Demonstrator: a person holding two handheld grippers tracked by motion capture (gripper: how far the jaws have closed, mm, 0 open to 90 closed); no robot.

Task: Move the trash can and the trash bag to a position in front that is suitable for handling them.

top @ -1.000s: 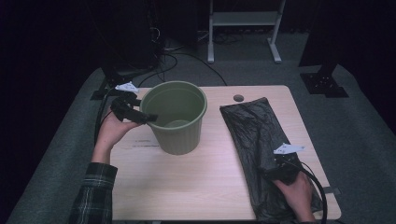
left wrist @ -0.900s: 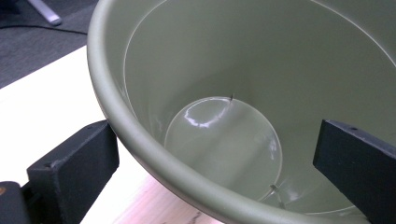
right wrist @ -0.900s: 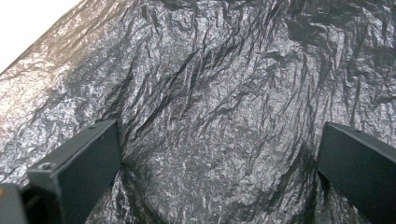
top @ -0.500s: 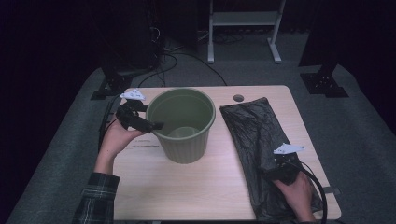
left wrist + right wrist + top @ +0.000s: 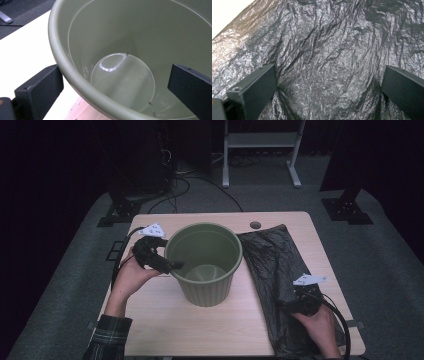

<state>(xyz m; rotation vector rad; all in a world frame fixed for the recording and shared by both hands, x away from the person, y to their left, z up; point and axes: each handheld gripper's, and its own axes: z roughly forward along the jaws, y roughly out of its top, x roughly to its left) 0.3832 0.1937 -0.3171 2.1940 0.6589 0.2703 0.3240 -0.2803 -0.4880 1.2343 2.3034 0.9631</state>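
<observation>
**Bin steadied at the rim, bag pinned flat**

Lowest in the high view, at the lower right of the frame, the right gripper [image 5: 295,306] presses down on the near end of the black plastic bag [image 5: 275,265]. In the right gripper view its jaws stand wide apart with crinkled film spread between them, the left jaw's tip dimpling the plastic. It holds nothing yet; the wide stance looks like a way to gather a fold of thin film before closing, and the downward press keeps the light sheet from sliding on the table [image 5: 165,330].

Further up, at mid-left of the frame, the left gripper [image 5: 167,266] meets the near-left rim of the green bin [image 5: 205,270]. The left gripper view shows its jaws open and straddling the rim, one outside the wall at the lower left of that frame, the other inside at the right. They are not clamped on the wall. This placement reads as a readiness to grip or steady the bin.

The bin stands upright and empty at the centre of the table, mouth up, just beside the bag's left edge, close enough for the bag to be carried over as a liner. The bag stretches lengthwise toward the table's far edge at the upper right, still flat and unopened.
</observation>
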